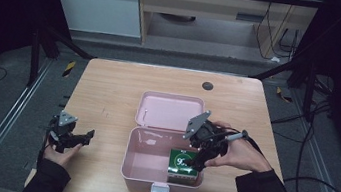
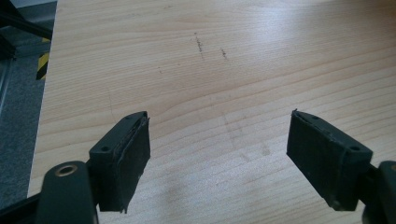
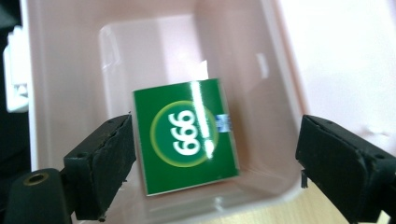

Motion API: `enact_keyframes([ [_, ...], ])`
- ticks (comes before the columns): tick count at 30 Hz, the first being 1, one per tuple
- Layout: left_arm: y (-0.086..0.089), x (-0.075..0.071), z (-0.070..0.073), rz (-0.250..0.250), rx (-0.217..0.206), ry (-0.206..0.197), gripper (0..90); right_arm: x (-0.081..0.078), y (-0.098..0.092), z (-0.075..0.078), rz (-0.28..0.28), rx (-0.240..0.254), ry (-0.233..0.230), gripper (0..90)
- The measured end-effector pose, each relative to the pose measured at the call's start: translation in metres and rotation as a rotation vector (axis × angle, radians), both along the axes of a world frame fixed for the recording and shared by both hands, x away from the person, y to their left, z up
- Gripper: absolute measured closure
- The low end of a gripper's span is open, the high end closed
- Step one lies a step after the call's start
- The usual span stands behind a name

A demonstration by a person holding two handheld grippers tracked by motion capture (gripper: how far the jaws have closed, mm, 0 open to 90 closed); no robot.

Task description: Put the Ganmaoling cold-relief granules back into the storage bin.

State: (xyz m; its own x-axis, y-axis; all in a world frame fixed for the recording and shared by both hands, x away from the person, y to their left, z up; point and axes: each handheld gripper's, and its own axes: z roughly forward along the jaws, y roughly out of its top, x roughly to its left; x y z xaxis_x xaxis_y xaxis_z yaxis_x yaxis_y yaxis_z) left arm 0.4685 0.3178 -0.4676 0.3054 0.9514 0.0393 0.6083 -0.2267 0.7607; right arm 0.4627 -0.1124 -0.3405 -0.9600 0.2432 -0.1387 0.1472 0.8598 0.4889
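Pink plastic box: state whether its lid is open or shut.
Open: the pink plastic box has its lid swung back flat, exposing the green carton inside.

A pale wooden bench (image 1: 109,87) is seen, its grain running across. An open pink box (image 1: 145,173) is set on it near the front edge, its lid (image 1: 170,111) laid back flat on the wood. A small dark round disc (image 1: 207,86) is seen near the far edge.

Green box (image 3: 186,135) marked 999 lies flat; inside open pink case (image 1: 137,147).
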Motion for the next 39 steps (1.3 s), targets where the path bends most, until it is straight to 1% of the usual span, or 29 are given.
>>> enact_keyframes([
  [2,0.000,0.000,0.000,0.001,0.000,0.000,20.7,-0.001,-0.006,0.006,-0.031,0.022,-0.036,10.2],
  [3,0.000,0.000,0.000,0.001,-0.001,0.000,20.7,-0.003,-0.011,0.010,-0.058,0.038,-0.073,8.4],
  [4,0.000,0.000,0.000,0.001,-0.001,0.000,20.7,-0.003,-0.011,0.010,-0.058,0.038,-0.073,8.4],
  [5,0.000,0.000,0.000,0.001,-0.002,0.000,20.7,-0.004,-0.014,0.013,-0.066,0.049,-0.090,8.3],
  [6,0.000,0.000,0.000,0.001,-0.001,0.000,20.8,-0.006,-0.022,0.017,-0.098,0.081,-0.109,8.3],
  [7,0.000,0.000,0.000,0.001,-0.001,0.000,20.8,-0.006,-0.026,0.018,-0.115,0.102,-0.115,8.3],
  [8,0.000,0.000,0.000,0.000,0.000,0.000,20.8,-0.006,-0.026,0.018,-0.115,0.102,-0.115,8.3],
  [9,0.000,0.000,0.000,0.000,-0.001,0.000,20.8,-0.007,-0.035,0.020,-0.158,0.125,-0.147,7.7],
  [11,0.000,0.000,0.000,0.000,-0.001,0.001,20.8,-0.008,-0.045,0.021,-0.212,0.161,-0.167,7.1],
  [12,0.000,0.000,0.000,0.000,-0.001,0.001,20.8,-0.008,-0.045,0.021,-0.212,0.161,-0.167,7.1],
  [13,0.000,0.000,0.000,0.000,0.000,0.001,20.8,-0.008,-0.050,0.021,-0.235,0.180,-0.179,6.4],
  [14,0.000,0.000,0.000,0.000,0.001,0.002,20.8,-0.009,-0.060,0.020,-0.287,0.224,-0.206,5.9],
  [18,-0.001,0.000,0.000,-0.001,0.003,0.003,20.8,-0.012,-0.081,0.013,-0.374,0.314,-0.226,7.2],
  [19,-0.001,0.000,0.000,-0.002,0.003,0.003,20.8,-0.012,-0.081,0.013,-0.374,0.314,-0.226,7.2],
  [20,-0.001,0.000,0.000,-0.002,0.003,0.003,20.9,-0.013,-0.090,0.007,-0.419,0.355,-0.235,7.2],
  [21,-0.001,0.000,0.000,-0.002,0.003,0.003,21.0,-0.013,-0.095,0.004,-0.441,0.371,-0.240,6.7],
  [22,-0.001,0.000,0.000,-0.002,0.003,0.003,21.0,-0.013,-0.095,0.004,-0.441,0.371,-0.240,6.7],
  [23,-0.001,0.000,0.000,-0.003,0.003,0.004,21.0,-0.014,-0.098,0.001,-0.464,0.389,-0.243,6.0],
  [24,-0.002,0.000,0.000,-0.003,0.003,0.003,21.0,-0.016,-0.105,-0.006,-0.506,0.428,-0.260,5.8],
  [25,-0.002,0.000,0.000,-0.004,0.003,0.003,21.0,-0.016,-0.108,-0.010,-0.532,0.443,-0.265,6.0],
  [26,-0.002,0.000,0.000,-0.004,0.002,0.003,21.0,-0.016,-0.108,-0.010,-0.532,0.443,-0.265,6.0],
  [27,-0.002,0.000,0.000,-0.005,0.002,0.003,21.2,-0.015,-0.114,-0.019,-0.584,0.471,-0.266,6.2],
  [32,-0.001,-0.001,0.000,-0.004,0.000,0.003,22.4,-0.010,-0.129,-0.044,-0.717,0.518,-0.249,6.4],
  [33,-0.001,-0.001,0.000,-0.006,0.000,0.003,22.4,-0.010,-0.129,-0.044,-0.717,0.518,-0.249,6.4],
  [34,-0.001,-0.001,0.001,-0.008,0.000,0.002,23.4,-0.007,-0.135,-0.051,-0.764,0.528,-0.236,6.4],
  [35,-0.001,-0.001,0.001,-0.008,0.000,0.002,24.0,-0.007,-0.135,-0.051,-0.764,0.528,-0.236,6.4],
  [37,-0.001,-0.001,0.001,-0.008,0.000,-0.002,24.5,-0.006,-0.141,-0.058,-0.803,0.538,-0.243,6.6],
  [38,-0.001,-0.001,0.001,-0.007,-0.002,-0.002,24.9,-0.005,-0.146,-0.066,-0.831,0.558,-0.243,6.7],
  [39,-0.001,-0.001,0.001,-0.008,-0.002,-0.001,25.0,-0.004,-0.148,-0.071,-0.844,0.562,-0.249,6.7],
])
